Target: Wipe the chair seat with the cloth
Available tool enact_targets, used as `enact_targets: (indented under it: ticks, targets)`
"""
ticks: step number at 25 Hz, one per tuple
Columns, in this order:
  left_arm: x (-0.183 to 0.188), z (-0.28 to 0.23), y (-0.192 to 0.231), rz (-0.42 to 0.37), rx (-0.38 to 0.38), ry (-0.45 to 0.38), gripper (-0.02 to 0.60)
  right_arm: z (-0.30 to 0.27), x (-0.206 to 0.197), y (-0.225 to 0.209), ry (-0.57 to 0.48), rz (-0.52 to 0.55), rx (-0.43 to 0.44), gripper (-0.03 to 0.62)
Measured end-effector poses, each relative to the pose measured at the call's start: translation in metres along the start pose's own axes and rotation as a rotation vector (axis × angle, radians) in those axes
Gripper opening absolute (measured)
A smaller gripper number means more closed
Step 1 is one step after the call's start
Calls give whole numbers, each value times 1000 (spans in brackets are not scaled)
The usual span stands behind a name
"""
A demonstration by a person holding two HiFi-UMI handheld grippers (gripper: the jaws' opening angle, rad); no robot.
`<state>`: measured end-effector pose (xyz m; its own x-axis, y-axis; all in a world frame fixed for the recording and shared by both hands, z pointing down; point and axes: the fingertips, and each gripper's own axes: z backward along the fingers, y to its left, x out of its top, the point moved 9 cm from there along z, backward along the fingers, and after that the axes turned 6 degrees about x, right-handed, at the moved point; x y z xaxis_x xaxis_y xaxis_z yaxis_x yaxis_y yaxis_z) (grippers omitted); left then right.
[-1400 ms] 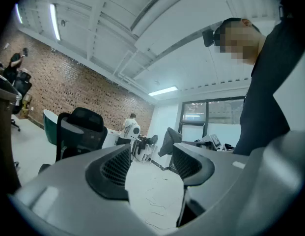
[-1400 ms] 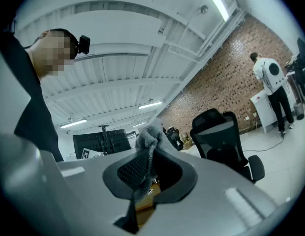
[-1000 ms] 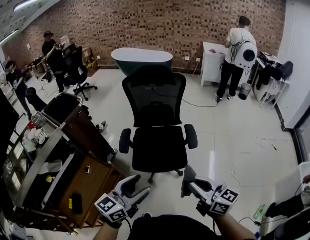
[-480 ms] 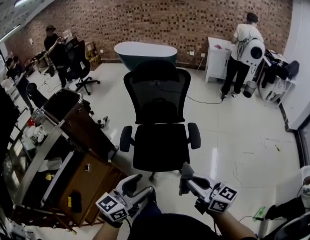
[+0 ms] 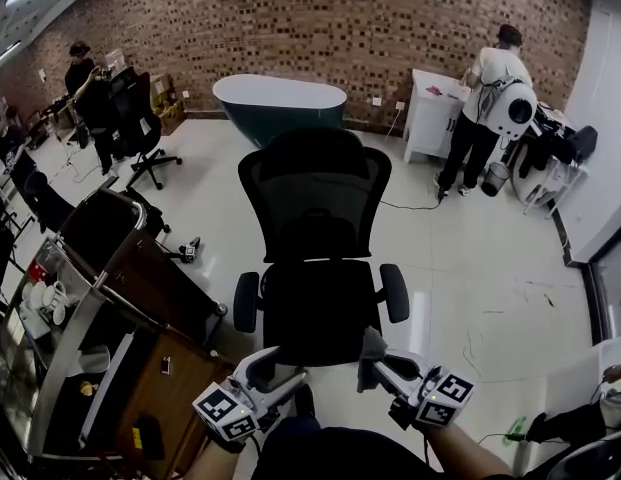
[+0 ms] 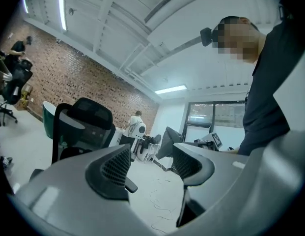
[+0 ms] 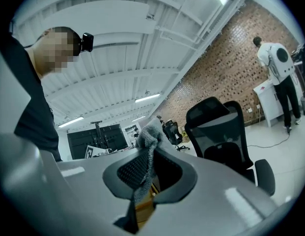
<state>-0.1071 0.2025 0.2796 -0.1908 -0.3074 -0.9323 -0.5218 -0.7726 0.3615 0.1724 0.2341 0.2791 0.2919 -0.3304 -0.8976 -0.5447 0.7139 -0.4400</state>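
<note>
A black mesh office chair (image 5: 318,238) stands in front of me, its seat (image 5: 315,308) facing me with an armrest on each side. My right gripper (image 5: 373,352) is shut on a grey cloth (image 5: 371,346), held just over the seat's front right edge. In the right gripper view the cloth (image 7: 148,146) is pinched between the jaws and the chair (image 7: 222,134) rises to the right. My left gripper (image 5: 282,369) is open and holds nothing, just short of the seat's front edge. In the left gripper view the chair (image 6: 83,127) stands at the left.
A cart with wooden shelves (image 5: 120,338) stands close on my left. A dark tub (image 5: 280,103) sits behind the chair by the brick wall. A person (image 5: 485,98) stands at a white cabinet at the back right. Other people and a chair (image 5: 130,123) are at the back left.
The view has closed in on the chair. Both grippers now sit at the seat's front edge, the right one with the cloth over it.
</note>
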Motion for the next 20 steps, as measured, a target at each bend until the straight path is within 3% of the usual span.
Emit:
enact_targets:
  ticks: [6, 11, 20]
  targets:
    - [32, -29, 84, 18, -54, 45, 295, -82, 21, -45, -18, -16, -33, 35]
    - [50, -49, 129, 20, -90, 55, 294, -122, 34, -73, -15, -16, -51, 35]
    - [46, -63, 175, 65, -50, 91, 293, -159, 14, -126, 72, -76, -71, 35]
